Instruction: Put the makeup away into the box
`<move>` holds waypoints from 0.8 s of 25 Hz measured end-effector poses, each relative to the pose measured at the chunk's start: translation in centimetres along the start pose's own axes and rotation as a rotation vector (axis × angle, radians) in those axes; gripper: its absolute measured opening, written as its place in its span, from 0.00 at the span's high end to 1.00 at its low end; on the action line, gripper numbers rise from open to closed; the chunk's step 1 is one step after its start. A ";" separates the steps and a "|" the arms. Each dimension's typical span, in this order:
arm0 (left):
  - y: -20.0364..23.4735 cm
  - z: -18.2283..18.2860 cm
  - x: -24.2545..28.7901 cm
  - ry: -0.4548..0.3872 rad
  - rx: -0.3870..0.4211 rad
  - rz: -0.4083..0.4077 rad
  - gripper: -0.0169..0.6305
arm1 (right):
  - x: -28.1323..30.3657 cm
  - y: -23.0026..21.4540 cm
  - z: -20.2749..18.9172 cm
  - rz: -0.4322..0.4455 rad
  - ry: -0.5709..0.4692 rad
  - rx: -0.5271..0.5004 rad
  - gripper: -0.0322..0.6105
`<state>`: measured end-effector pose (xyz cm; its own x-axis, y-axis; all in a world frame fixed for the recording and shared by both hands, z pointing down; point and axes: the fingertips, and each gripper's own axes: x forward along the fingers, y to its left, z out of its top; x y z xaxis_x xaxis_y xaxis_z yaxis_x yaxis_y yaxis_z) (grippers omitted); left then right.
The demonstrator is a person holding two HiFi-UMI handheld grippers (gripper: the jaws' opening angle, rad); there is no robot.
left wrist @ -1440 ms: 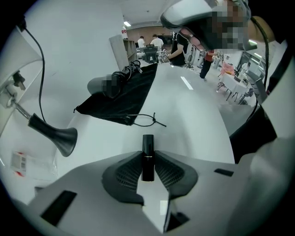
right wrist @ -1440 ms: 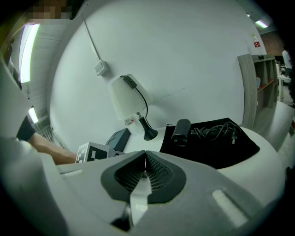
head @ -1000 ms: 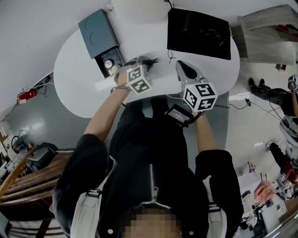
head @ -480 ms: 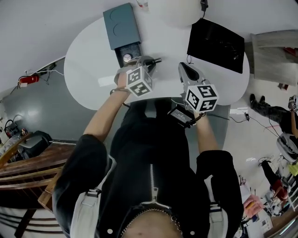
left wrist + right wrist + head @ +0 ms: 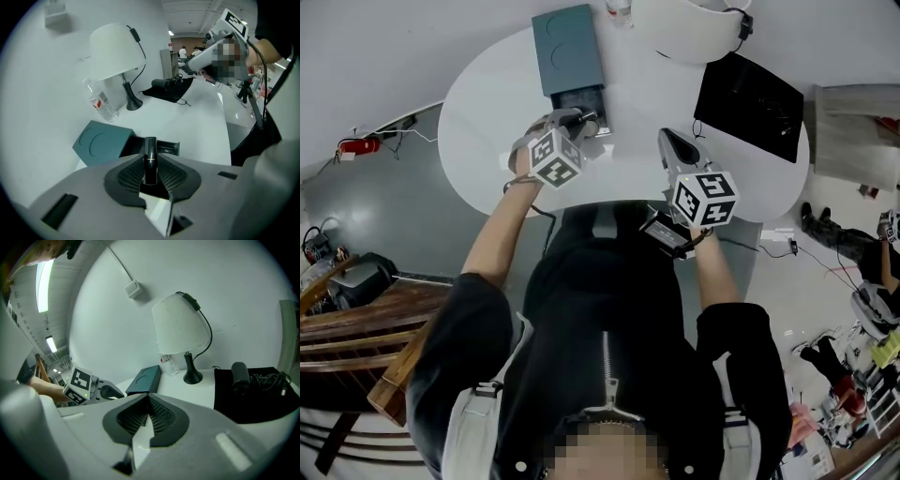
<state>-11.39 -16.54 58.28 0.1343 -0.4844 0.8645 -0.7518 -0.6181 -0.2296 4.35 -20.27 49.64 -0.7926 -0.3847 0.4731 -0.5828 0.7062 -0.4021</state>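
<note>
A slim black lipstick tube (image 5: 150,149) with a thin metal band stands upright between the pads of my left gripper (image 5: 150,163), which is shut on it. Just beyond it lies the teal box (image 5: 101,142) with its dark drawer (image 5: 164,148) pulled out. In the head view the left gripper (image 5: 581,122) hovers over the drawer (image 5: 579,97) of the box (image 5: 567,37). My right gripper (image 5: 675,142) sits to the right above the white table, shut with nothing in it (image 5: 149,414). From the right gripper view the box (image 5: 146,378) and the left gripper (image 5: 101,392) show at the left.
A white lamp (image 5: 689,19) and a clear water bottle (image 5: 101,101) stand behind the box. A black cloth (image 5: 750,94) with a hair dryer (image 5: 240,376) and cable lies at the right. The table's rounded edge (image 5: 487,202) runs close to the person's body.
My left gripper has carried the lipstick up and to the left, from beside the box's open drawer to over it. The right gripper stays shut near the table's front.
</note>
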 end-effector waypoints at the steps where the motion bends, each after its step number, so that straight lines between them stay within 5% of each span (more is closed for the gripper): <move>1: 0.3 -0.6 0.1 0.007 -0.012 0.004 0.84 | 0.2 0.1 0.0 0.002 0.004 -0.002 0.94; 20: -0.2 -4.1 3.3 0.102 -0.177 -0.008 0.83 | 1.4 0.7 -0.2 0.002 0.051 -0.014 0.94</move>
<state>-13.45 -15.45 63.05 0.0816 -0.4094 0.9087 -0.8538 -0.4990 -0.1481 2.88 -20.15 50.13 -0.7833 -0.3527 0.5119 -0.5785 0.7150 -0.3926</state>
